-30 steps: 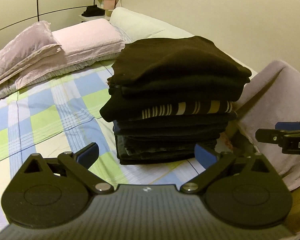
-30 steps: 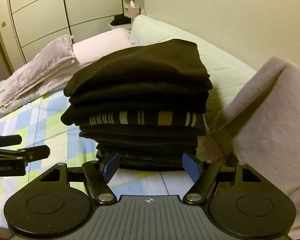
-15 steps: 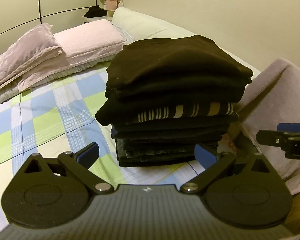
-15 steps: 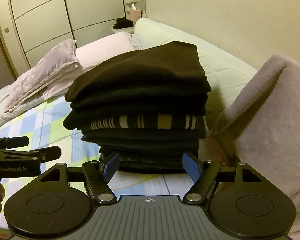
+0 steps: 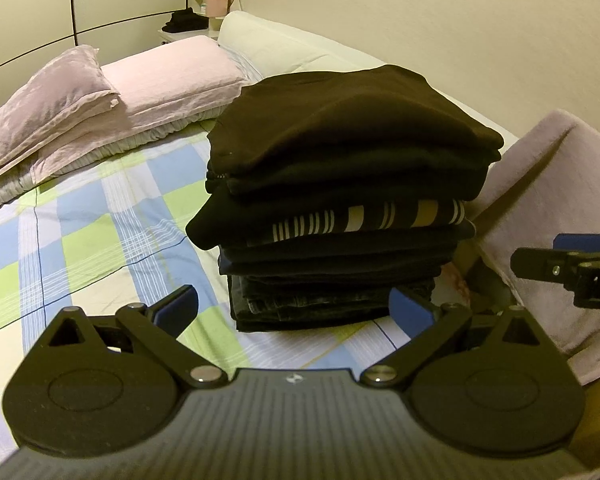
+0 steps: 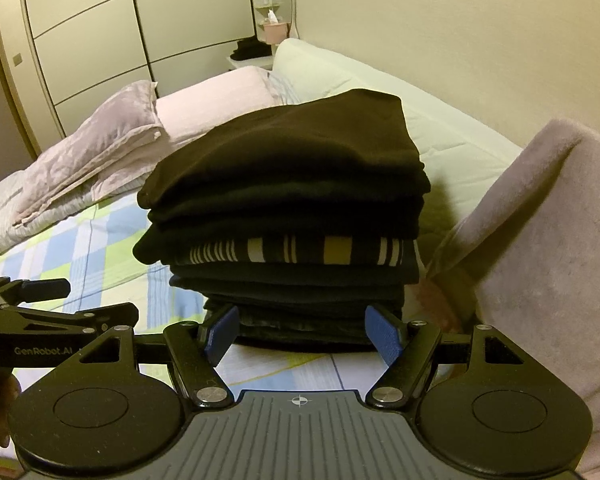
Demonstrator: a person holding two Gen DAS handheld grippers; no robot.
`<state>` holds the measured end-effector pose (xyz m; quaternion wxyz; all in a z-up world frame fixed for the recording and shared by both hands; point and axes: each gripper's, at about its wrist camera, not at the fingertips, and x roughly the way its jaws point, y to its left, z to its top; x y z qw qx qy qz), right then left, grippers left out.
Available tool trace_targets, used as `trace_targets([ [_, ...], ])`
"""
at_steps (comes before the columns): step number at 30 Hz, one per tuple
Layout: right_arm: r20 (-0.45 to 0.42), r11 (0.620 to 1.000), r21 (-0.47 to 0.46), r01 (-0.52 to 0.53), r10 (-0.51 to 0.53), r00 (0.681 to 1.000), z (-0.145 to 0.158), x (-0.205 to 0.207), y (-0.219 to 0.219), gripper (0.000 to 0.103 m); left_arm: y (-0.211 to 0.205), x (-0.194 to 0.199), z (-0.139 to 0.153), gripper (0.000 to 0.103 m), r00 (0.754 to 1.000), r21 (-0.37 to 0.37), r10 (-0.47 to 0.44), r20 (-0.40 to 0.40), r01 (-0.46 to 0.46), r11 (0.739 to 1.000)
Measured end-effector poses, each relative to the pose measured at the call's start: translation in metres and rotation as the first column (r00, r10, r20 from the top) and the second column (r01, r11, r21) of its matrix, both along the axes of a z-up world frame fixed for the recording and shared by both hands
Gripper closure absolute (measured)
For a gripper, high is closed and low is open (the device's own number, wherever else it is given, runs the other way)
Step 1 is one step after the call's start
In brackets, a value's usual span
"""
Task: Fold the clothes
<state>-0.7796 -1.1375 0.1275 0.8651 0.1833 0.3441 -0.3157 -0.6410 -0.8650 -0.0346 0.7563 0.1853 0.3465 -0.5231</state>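
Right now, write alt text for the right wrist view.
A tall stack of folded dark clothes sits on a checked bedsheet, one striped garment midway down. The open right hand-held gripper points at its base.

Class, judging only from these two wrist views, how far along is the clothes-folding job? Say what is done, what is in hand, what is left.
Done: a tall stack of folded dark clothes, one striped layer partway down, sits on the checked bedsheet. In hand: nothing; the left tool and right tool are both open and empty, facing the stack's base. Left: no unfolded garment shows; the pinkish blanket beside the stack may not be part of the job.
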Motion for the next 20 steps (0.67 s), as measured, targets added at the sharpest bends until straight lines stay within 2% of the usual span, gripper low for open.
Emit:
trace_targets([
  [14,-0.018,1.000,0.004,0.002,-0.002,1.000,-0.0013,0.0018,-0.0021,0.030,-0.0027,0.0004,-0.0062,0.003,1.000,0.018,-0.001,-0.006,0.002,1.000],
  [20,-0.026,1.000,0.011,0.003,-0.002,1.000,-0.0040,-0.0002,-0.0015,0.030,-0.0022,-0.0004,-0.0073,0.003,1.000,0.005,0.001,-0.015,-0.001,1.000],
])
